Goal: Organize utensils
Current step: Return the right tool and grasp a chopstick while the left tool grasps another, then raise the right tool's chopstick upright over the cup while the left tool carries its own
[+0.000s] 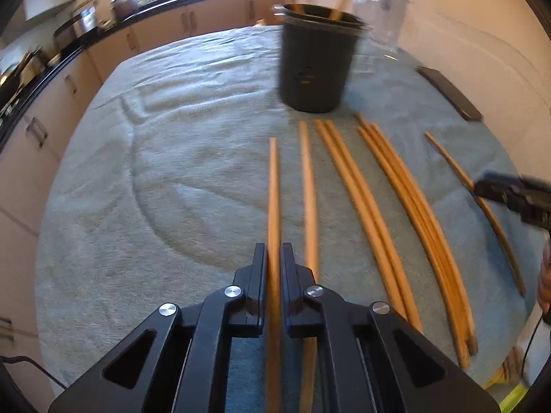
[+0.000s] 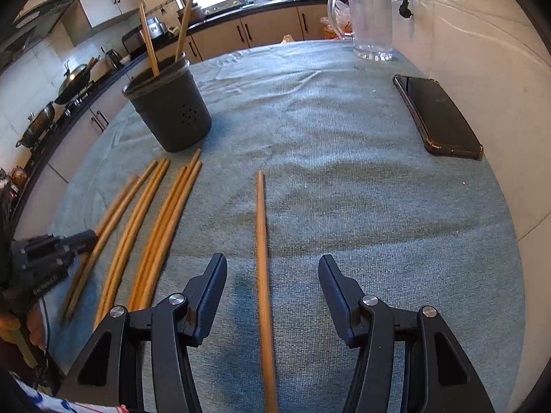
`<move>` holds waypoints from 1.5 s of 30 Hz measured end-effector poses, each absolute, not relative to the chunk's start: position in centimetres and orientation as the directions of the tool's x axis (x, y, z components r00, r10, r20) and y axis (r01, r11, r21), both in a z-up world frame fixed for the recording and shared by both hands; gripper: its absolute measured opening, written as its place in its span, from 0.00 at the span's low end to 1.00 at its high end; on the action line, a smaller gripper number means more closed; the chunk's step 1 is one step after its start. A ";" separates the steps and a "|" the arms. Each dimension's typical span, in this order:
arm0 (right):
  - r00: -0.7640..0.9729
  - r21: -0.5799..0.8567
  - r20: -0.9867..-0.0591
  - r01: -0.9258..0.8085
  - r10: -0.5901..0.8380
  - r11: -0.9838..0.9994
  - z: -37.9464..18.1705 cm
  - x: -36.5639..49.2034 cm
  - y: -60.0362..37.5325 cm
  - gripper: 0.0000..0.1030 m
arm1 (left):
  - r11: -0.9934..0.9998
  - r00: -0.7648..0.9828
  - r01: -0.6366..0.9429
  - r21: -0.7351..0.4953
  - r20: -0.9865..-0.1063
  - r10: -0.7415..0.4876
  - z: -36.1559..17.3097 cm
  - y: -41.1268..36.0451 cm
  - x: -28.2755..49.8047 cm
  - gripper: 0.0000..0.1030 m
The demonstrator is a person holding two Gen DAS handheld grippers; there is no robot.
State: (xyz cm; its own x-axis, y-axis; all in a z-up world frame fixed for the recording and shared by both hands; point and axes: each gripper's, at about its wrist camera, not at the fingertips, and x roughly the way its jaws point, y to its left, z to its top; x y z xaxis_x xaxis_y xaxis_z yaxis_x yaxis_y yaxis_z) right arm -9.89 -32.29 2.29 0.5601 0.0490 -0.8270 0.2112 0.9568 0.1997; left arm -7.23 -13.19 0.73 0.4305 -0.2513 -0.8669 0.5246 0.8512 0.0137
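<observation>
At far left, my left gripper point(image 1: 273, 258) has its jaws pressed onto one chopstick point(image 1: 273, 186), which runs forward between the fingers toward the dark holder point(image 1: 315, 65); whether its tip is clear of the cloth point(image 1: 155, 172) I cannot tell, as the view is blurred. Just right of it a second single chopstick point(image 1: 307, 172) lies flat, then a pair point(image 1: 347, 172) lying side by side, then a bundle of three or four point(image 1: 406, 186), all pointing at the holder, which stands upright at the far end of the row with two chopsticks point(image 2: 151, 44) already leaning inside. To finish this step well, I judge that I should raise the pinched stick until it clears its neighbour, swing the tip up, bring it over the open rim, and loosen only once the lower end is inside, so it does not skid off the edge or tip the holder. Further right, my right gripper point(image 2: 272, 268) is spread wide, its fingers straddling a lone chopstick point(image 2: 261, 234) without touching it; a square, centred squeeze near the thick end should keep that one from rolling on the cloth. At far right a phone point(image 2: 437, 117) lies near the wall, and a clear jug point(image 2: 372, 17) stands beyond it, both well apart from the work.
</observation>
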 end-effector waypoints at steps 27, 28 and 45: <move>0.272 0.112 -0.960 0.179 0.060 0.978 1.7 -5.9 -34.1 0.17 | 0.940 0.215 0.329 -0.092 -0.962 -0.169 0.9 -11.9 -0.7 0.17; 0.264 0.106 -0.963 0.175 0.057 0.979 1.7 -5.5 -34.0 0.17 | 0.938 0.213 0.338 -0.083 -0.963 -0.163 0.9 -12.1 -0.4 0.17; 0.275 0.044 -0.961 0.110 0.013 0.993 2.1 -3.4 -32.5 0.07 | 0.914 0.301 0.397 -0.079 -0.930 -0.212 1.7 -12.3 -0.2 0.06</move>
State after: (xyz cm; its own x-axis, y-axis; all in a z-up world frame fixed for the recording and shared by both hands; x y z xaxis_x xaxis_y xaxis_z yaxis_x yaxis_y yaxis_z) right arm -3.44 -32.48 2.08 0.2747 0.0127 -0.9614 0.1098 0.9930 0.0445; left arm -0.24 -12.26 1.72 0.3013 -0.2118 -0.9297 0.3975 0.9142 -0.0795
